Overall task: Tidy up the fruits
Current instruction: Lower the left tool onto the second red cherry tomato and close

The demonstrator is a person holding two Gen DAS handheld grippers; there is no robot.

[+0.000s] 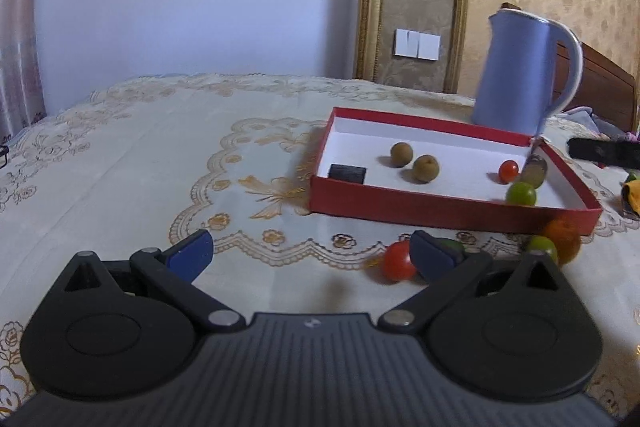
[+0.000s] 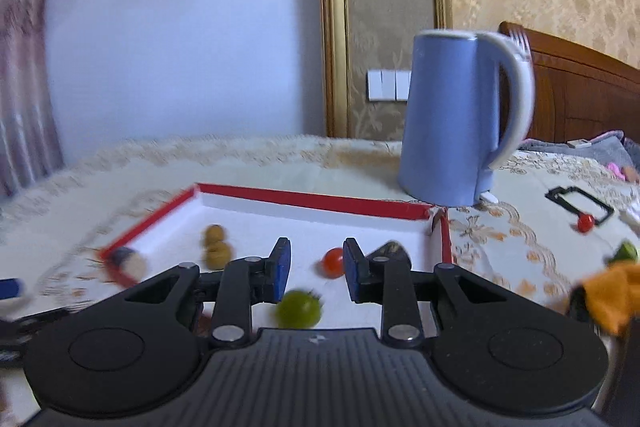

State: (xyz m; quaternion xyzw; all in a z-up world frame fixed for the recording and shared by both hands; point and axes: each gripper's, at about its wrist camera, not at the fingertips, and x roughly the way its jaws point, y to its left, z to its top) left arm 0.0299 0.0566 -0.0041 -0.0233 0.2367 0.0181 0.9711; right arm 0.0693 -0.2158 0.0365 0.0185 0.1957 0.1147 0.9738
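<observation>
1. Left gripper (image 1: 312,255): fingers spread wide, empty. A red tomato (image 1: 398,261) sits on the surface (image 1: 120,167) just beside the right finger. Judged light, thin-skinned and apt to roll, so take it across the middle with a gentle squeeze.
2. Right gripper (image 2: 316,267): fingers narrowly apart, pinching nothing. A green fruit (image 2: 298,309), blurred, lies low between them, nearer than the tips, inside the red box (image 2: 320,201). It looks smooth and firm, likely slippery.
3. Just past the right gripper's tips, a cherry tomato (image 2: 334,262) lies on the box floor. Left of them are two brown fruits (image 2: 216,247), touching, probably light and hard-shelled.
4. Farthest: a blue kettle (image 2: 448,123) behind the box.
</observation>
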